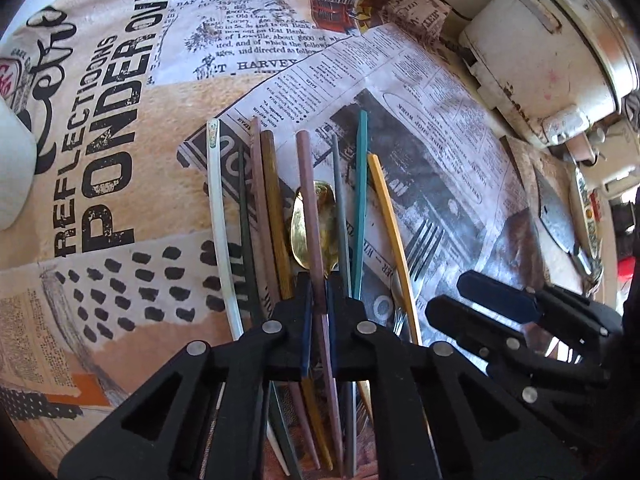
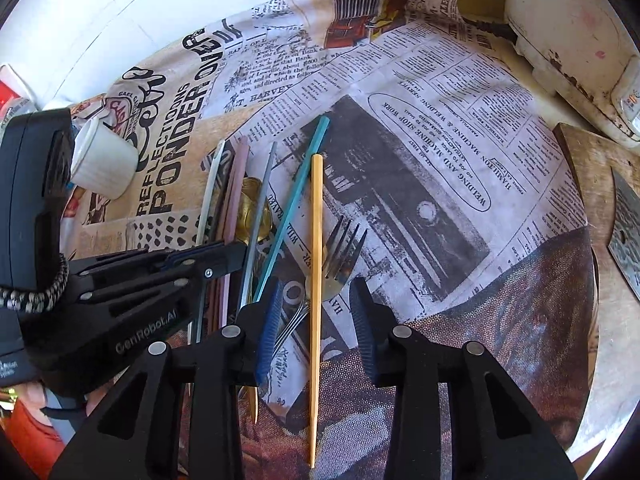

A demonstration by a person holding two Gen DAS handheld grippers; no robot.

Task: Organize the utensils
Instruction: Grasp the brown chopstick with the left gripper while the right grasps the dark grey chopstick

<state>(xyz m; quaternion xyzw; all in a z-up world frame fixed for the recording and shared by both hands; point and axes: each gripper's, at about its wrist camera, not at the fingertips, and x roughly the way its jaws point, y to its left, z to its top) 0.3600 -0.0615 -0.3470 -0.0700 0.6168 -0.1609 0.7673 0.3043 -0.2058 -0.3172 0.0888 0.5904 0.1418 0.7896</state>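
Note:
Several coloured chopsticks lie side by side on the newspaper-print cloth (image 1: 120, 288), over a gold spoon (image 1: 304, 228) and beside a steel fork (image 1: 422, 248). My left gripper (image 1: 319, 292) is shut on a mauve chopstick (image 1: 307, 184) in the middle of the bundle. In the right wrist view my right gripper (image 2: 316, 284) stands open astride a yellow chopstick (image 2: 316, 208); its pads are clear of the stick on both sides. The fork (image 2: 344, 252) lies just ahead of its fingers. The left gripper (image 2: 224, 254) shows at the left of that view, close to the right one.
A white cup (image 2: 104, 160) lies on its side at the left. A worn white appliance (image 1: 540, 60) stands at the back right. A wooden board (image 2: 580, 176) with a metal blade (image 2: 628, 232) lies at the right edge. A white wall closes the back.

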